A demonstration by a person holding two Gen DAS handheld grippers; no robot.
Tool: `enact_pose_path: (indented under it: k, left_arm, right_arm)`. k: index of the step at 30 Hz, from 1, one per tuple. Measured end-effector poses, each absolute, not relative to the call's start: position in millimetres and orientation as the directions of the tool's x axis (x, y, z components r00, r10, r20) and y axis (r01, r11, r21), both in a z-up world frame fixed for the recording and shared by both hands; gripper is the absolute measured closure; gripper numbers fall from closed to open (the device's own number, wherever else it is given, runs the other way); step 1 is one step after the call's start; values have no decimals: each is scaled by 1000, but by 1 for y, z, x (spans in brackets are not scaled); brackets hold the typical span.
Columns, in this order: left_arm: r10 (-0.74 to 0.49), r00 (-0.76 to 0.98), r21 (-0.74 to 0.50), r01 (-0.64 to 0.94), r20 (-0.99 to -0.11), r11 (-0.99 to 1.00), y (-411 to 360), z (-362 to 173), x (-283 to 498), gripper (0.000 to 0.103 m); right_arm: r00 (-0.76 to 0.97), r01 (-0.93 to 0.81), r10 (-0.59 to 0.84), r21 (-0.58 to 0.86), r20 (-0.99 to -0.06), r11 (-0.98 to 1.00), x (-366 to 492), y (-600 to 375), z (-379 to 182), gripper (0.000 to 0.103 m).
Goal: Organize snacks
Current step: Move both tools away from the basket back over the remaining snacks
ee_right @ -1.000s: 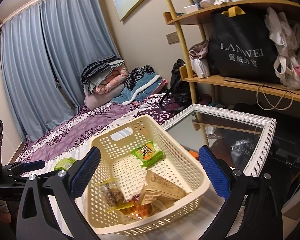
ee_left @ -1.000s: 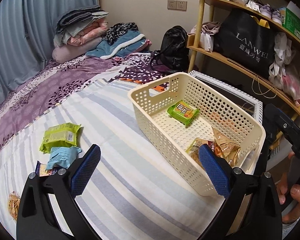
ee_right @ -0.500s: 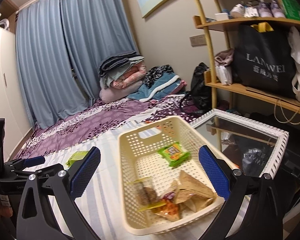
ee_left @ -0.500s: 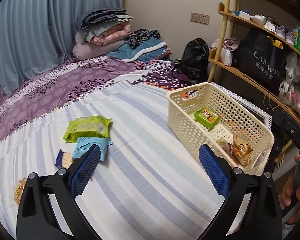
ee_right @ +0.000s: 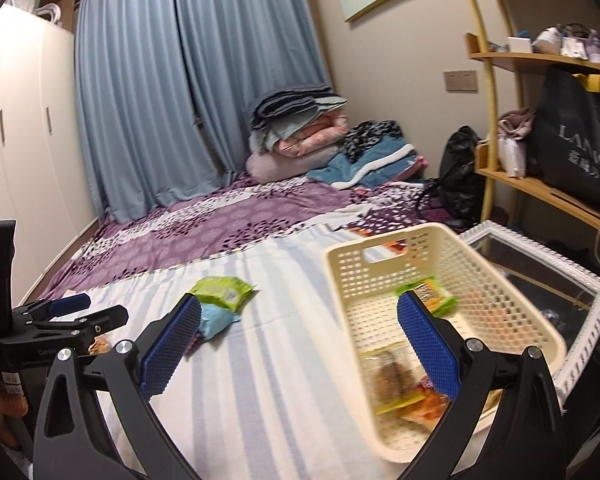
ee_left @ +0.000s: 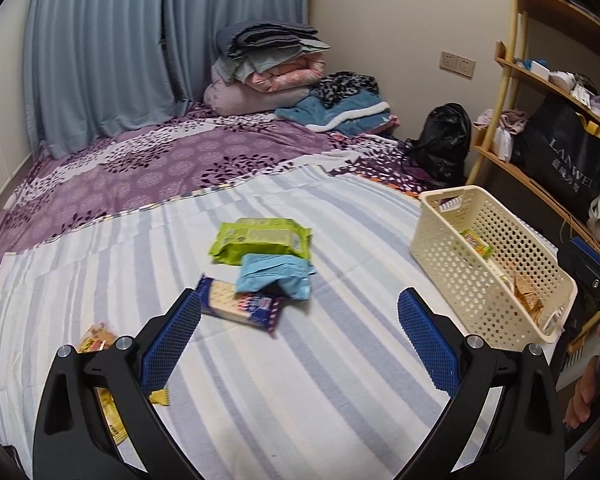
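A cream perforated basket (ee_left: 448, 256) (ee_right: 344, 280) stands at the bed's right edge and holds several snack packs, among them a green one (ee_right: 440, 300). On the striped sheet lie a green pack (ee_left: 260, 238) (ee_right: 220, 288), a light blue pack (ee_left: 274, 274) (ee_right: 214, 320), a cracker pack (ee_left: 238, 306) and yellow-orange packs (ee_left: 96, 338) near my left finger. My left gripper (ee_left: 299, 320) is open and empty, hovering just short of the loose packs. My right gripper (ee_right: 299, 324) is open and empty beside the basket. The left gripper also shows in the right wrist view (ee_right: 82, 312).
A purple floral bedspread (ee_left: 140, 176) and folded bedding (ee_left: 268, 64) lie at the back. A wooden shelf (ee_left: 540, 184) with a black bag (ee_left: 564, 156) stands at right. A white-framed mirror (ee_right: 560, 276) lies beyond the basket. Blue curtains hang behind.
Both grippers have swung left, away from the basket and toward the loose packs on the sheet. The basket now sits at the right of both views. Both stay open.
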State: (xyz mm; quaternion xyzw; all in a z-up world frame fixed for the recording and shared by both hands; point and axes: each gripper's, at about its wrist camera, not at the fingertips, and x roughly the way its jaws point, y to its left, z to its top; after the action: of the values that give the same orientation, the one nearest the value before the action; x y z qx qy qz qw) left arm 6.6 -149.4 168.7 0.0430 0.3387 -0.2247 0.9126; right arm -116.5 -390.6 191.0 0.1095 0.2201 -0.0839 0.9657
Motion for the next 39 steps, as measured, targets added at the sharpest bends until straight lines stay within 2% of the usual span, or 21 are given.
enact_pose_path:
  k: [15, 28, 39]
  left_arm:
    - [-287, 687, -110, 291, -668, 950, -59, 149, 23, 3]
    - [-202, 687, -89, 196, -698, 977, -9, 130, 21, 3]
    - [-114, 653, -73, 89, -749, 993, 41, 89, 40, 3]
  right_arm:
    - [853, 117, 0, 192, -523, 974, -86, -344, 169, 5]
    - [826, 54, 65, 194, -560, 980, -64, -314, 153, 5]
    - [779, 9, 119, 201, -616, 980, -53, -299, 135, 5]
